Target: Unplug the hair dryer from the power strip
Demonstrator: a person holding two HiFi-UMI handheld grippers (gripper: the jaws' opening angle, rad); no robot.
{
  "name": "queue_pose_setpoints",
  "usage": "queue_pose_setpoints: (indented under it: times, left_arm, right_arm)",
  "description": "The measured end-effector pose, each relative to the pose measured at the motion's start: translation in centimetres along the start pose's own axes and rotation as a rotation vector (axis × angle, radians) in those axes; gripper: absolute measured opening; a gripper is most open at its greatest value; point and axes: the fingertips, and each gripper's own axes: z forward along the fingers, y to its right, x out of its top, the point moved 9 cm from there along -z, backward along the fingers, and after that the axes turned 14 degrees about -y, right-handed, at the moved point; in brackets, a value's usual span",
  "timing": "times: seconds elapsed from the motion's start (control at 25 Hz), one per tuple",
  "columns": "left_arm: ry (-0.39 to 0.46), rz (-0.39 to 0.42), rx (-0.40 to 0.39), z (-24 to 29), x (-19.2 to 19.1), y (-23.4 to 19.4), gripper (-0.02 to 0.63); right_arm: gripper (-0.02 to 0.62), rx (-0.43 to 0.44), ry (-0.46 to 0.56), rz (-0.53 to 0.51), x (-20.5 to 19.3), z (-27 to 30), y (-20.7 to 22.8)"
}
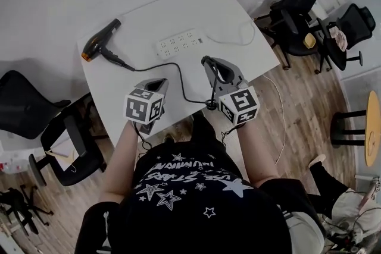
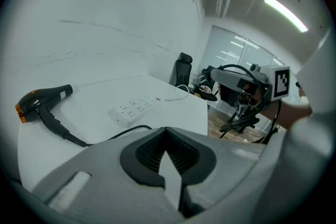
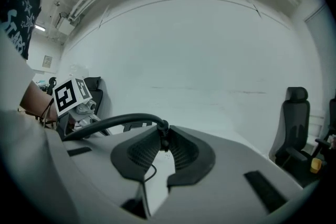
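Jaws: right gripper [image 1: 208, 62] is clamped on plug [image 3: 163, 135], left gripper [image 2: 167, 135] is closed together, empty | plug is held lower right of power strip [image 1: 180, 43], well apart

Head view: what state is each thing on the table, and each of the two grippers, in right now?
hair dryer: lying on the table, unplugged.
power strip: lying flat, no plug showing in it.
plug: out of the power strip, held off the table.
right gripper: shut on the plug.
left gripper: shut, empty.
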Motion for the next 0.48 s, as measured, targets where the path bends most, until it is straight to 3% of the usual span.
queue_pose_setpoints:
  times: [0.48]
  left_arm:
    - [0.009, -0.016, -0.122, -1.4, -4.6, 0.8, 0.008]
  right_arm:
    - [0.058, -0.096, -0.082, 0.076, -4.2, -5.0, -5.6]
